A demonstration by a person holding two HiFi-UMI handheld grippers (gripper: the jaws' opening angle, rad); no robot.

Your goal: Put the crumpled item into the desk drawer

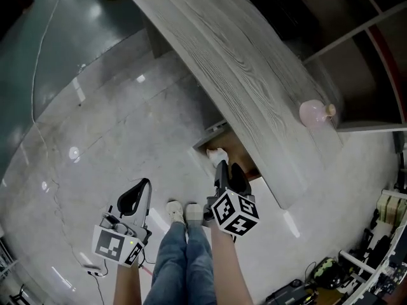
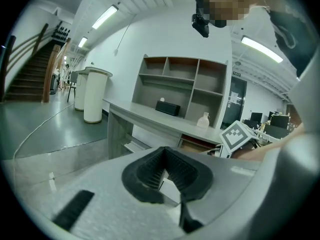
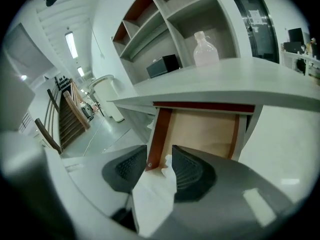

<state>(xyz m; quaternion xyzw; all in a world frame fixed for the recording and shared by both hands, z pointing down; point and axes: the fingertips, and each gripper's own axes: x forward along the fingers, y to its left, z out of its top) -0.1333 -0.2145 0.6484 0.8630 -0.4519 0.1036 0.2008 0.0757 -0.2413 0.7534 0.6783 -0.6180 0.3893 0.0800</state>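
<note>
The crumpled white item sits between the pads of my right gripper, whose jaws stand apart and do not press on it. In the head view it shows at the tip of my right gripper, over the front left corner of the open desk drawer. The drawer's bare wooden floor lies straight ahead under the grey desk top. My left gripper hangs low at the left, away from the desk. Its fingertips meet with nothing between them.
A pale pink bottle stands on the desk top, and a black box sits further along it under a shelf unit. The person's legs and shoes are between the grippers. Cables and equipment lie at the lower right.
</note>
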